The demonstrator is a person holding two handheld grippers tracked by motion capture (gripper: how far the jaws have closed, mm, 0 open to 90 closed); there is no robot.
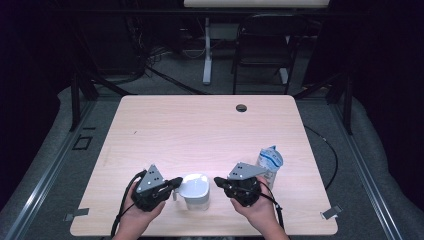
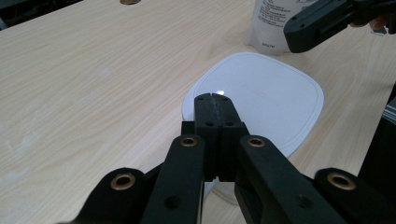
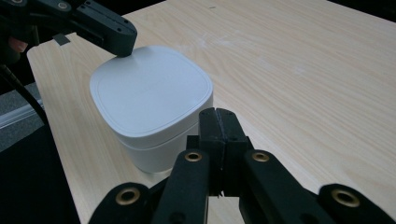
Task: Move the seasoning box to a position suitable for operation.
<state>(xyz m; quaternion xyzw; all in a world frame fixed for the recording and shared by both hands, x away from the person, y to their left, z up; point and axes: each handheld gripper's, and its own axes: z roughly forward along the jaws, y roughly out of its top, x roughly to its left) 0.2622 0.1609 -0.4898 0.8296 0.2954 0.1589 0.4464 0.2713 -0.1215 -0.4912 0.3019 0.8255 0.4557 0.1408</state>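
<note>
While I look down from the high view, I see a light wood table w/ a small round hole near its far edge. The floor around it is grey, and the room behind is dark, w/ a black chair and a white desk leg. A white box w/ a lid sits near the front edge. My left gripper is just left of it, its tip by the lid's edge; jaws pressed together, holding nothing. My right gripper is just right of it, jaws also pressed together. A white and blue pouch stands behind the right gripper.
</note>
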